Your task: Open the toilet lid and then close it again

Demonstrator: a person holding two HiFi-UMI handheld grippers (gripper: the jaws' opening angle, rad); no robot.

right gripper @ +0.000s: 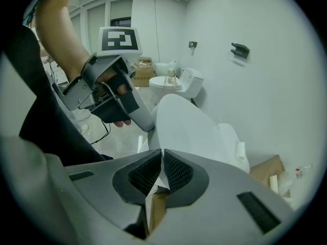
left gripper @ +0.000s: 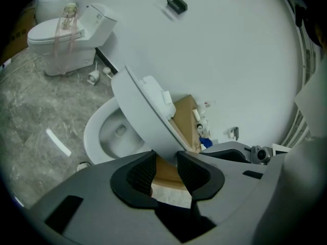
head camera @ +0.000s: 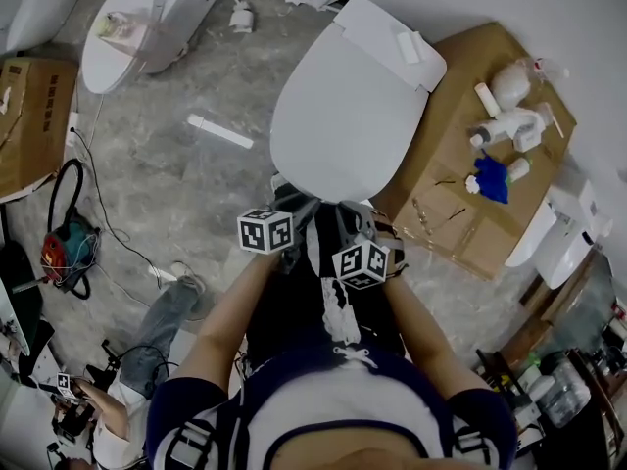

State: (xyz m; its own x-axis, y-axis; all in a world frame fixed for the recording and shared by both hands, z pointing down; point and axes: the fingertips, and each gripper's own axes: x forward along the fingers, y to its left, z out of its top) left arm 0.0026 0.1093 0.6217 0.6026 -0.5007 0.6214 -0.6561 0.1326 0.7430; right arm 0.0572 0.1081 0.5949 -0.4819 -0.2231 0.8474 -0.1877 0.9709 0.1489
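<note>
The white toilet lid [head camera: 343,116] stands half raised and tilted. In the left gripper view the open bowl [left gripper: 102,131] shows under the lid [left gripper: 143,111]. My left gripper [left gripper: 166,157] is shut on the lid's front edge, a pad on each face. In the head view it sits at the lid's near rim [head camera: 294,202]. My right gripper [right gripper: 162,154] has its jaws nearly together, pinching the thin rim of the lid [right gripper: 189,131] just right of the left one [head camera: 348,211]. Its camera also shows the left gripper [right gripper: 145,124] at the rim.
A cardboard box [head camera: 470,204] with white fittings and a blue item stands right of the toilet against the wall. A second toilet [head camera: 127,27] stands at the far left. A white strip [head camera: 220,131], cables and a red tool [head camera: 64,248] lie on the floor. A person [head camera: 147,360] sits at lower left.
</note>
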